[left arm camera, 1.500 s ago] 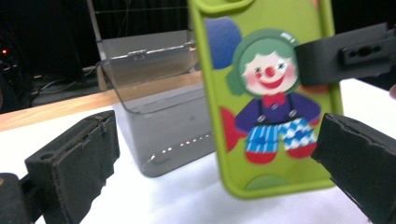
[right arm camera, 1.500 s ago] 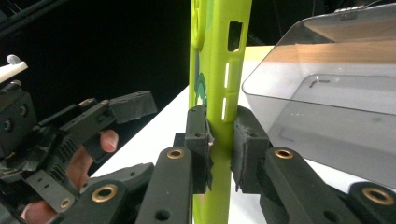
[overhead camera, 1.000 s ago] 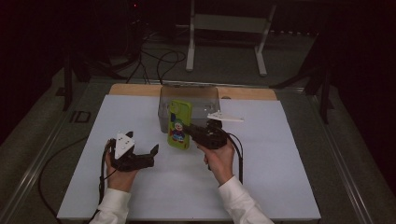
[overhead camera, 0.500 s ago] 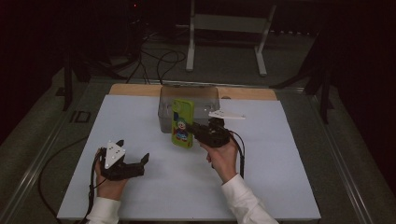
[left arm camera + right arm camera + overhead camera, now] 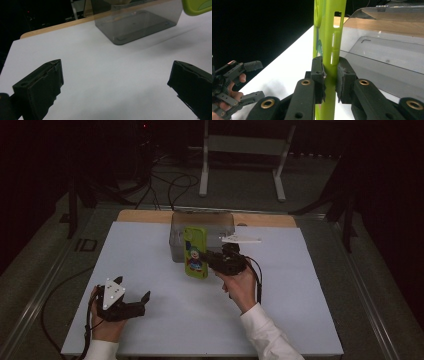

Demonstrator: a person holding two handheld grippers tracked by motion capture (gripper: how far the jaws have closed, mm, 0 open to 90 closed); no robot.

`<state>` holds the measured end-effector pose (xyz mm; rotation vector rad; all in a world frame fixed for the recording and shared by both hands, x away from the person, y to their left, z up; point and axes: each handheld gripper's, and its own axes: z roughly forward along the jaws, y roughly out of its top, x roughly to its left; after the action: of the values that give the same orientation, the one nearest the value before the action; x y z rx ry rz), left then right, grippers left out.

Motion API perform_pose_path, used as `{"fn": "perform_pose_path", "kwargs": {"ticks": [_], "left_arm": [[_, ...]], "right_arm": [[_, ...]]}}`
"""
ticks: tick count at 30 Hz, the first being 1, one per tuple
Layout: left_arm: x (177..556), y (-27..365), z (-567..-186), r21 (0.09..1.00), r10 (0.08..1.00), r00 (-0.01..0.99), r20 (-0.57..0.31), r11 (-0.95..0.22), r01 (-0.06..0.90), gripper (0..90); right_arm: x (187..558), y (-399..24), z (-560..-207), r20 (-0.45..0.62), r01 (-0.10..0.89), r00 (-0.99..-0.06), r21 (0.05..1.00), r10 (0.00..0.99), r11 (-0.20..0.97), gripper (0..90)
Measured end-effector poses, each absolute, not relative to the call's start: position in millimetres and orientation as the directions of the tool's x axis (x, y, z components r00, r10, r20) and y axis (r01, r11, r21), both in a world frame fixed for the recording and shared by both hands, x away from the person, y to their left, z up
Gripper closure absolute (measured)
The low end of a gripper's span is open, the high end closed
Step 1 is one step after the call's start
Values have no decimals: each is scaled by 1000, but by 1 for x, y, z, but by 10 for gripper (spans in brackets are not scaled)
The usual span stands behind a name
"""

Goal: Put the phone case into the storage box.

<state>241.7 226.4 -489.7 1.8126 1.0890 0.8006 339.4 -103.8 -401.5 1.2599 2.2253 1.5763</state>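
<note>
A lime-green phone case [image 5: 194, 253] with a cartoon figure on it is held upright above the white table, just in front of a clear smoky plastic box [image 5: 202, 231]. My right gripper [image 5: 209, 259] is shut on the case's edge; in the right gripper view the two pads [image 5: 318, 75] pinch the green case [image 5: 329, 37]. My left gripper [image 5: 144, 302] rests low near the table's front left, jaws wide apart with nothing between them [image 5: 115, 85]. A corner of the green case [image 5: 197, 6] and the box [image 5: 136, 21] show ahead of it.
The white table top [image 5: 280, 285] lies on a wooden board whose back edge [image 5: 145, 215] shows behind the box. A metal stand [image 5: 242, 155] and cables sit on the dark floor beyond. The left hand's gripper [image 5: 234, 85] shows far off in the right gripper view.
My left gripper has drawn back toward the front left edge of the table and sunk lower. The right gripper still holds the green case in about the same place.
</note>
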Motion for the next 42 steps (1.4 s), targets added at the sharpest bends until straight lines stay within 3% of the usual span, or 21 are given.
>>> {"fn": "perform_pose_path", "kwargs": {"ticks": [42], "left_arm": [[245,233,-501,897,913,401,78,-239,371,0]], "right_arm": [[369,-94,-374,229,582,-656,760,719,289,787]]}}
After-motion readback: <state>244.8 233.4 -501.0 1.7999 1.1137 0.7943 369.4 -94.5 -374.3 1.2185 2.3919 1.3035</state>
